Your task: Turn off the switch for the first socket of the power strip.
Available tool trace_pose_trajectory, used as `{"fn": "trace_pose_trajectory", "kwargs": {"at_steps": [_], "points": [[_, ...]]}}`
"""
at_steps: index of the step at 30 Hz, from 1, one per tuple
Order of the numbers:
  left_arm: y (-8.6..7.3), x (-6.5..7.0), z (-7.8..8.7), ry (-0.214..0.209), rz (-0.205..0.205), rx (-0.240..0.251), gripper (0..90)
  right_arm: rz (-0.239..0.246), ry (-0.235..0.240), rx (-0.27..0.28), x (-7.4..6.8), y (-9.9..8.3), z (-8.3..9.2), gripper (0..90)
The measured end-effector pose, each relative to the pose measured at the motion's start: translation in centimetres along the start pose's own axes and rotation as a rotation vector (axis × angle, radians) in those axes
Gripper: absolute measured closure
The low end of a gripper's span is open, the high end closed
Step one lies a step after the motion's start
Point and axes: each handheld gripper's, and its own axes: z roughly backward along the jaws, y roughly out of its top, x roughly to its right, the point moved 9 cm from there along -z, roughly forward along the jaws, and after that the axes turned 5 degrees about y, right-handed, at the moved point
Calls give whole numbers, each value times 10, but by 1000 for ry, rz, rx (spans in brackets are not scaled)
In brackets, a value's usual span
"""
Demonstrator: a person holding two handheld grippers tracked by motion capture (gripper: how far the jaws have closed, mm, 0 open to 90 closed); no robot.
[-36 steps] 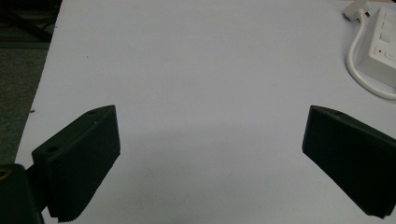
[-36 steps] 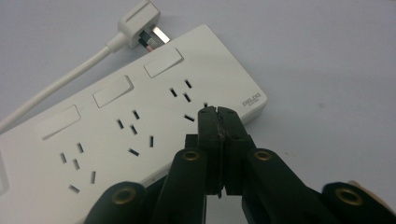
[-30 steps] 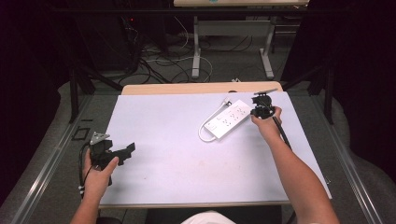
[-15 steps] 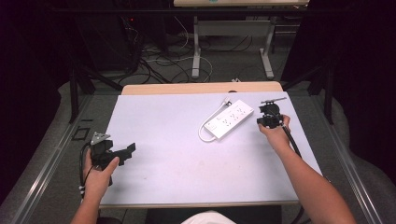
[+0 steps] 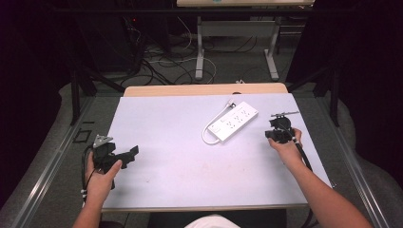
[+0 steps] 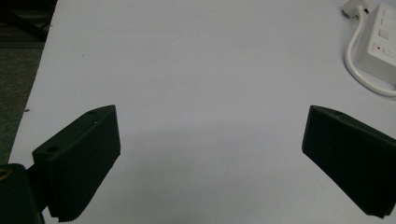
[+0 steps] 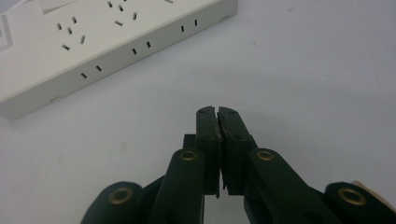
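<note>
Starting at our right gripper [image 7: 217, 112], we see its two jaws pressed flat together with nothing between them, so it is clenched on air. Our left gripper [image 6: 208, 140] is the opposite: its jaws stand wide apart over bare table, released and empty.

Just beyond the closed right jaws lies the white power strip [image 7: 107, 42], flat on the white table [image 5: 180, 166], sockets up, near the tips but apart from them. From above, the right gripper [image 5: 279, 135] sits to the right of the power strip [image 5: 234, 121], with a clear gap of tabletop between them. The strip's white cable [image 5: 207, 133] loops off its near end and curls back along its side towards the far edge. The left gripper [image 5: 127, 155] rests at the near left corner, well apart from the strip.

We judge the risks as follows:

- If we go back for the strip with the right jaws clamped like this, we will shove it rather than grasp it; it looks light and smooth-bottomed, so it would likely slide or spin
- Its body looks broad, so a grip across the width may not fit; a grip on a corner could let it pivot and drop
- The looped cable could snag a jaw or drag the strip askew if we catch it by accident
- The left gripper is too far off to steady anything, so any push from the right goes unopposed
</note>
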Motion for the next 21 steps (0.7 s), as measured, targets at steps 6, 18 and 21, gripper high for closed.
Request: {"fn": "trace_pose_trajectory", "kwargs": {"at_steps": [6,18,21], "points": [[-1,0,0,2,4,-2,42,-5,17,14,2,-19,11,877],[-2,1,0,0,1,-7,43,-3,40,25,-2,-45,26,875],[-2,2,0,0,1,-7,43,9,44,33,-3,-50,31,874]]}}
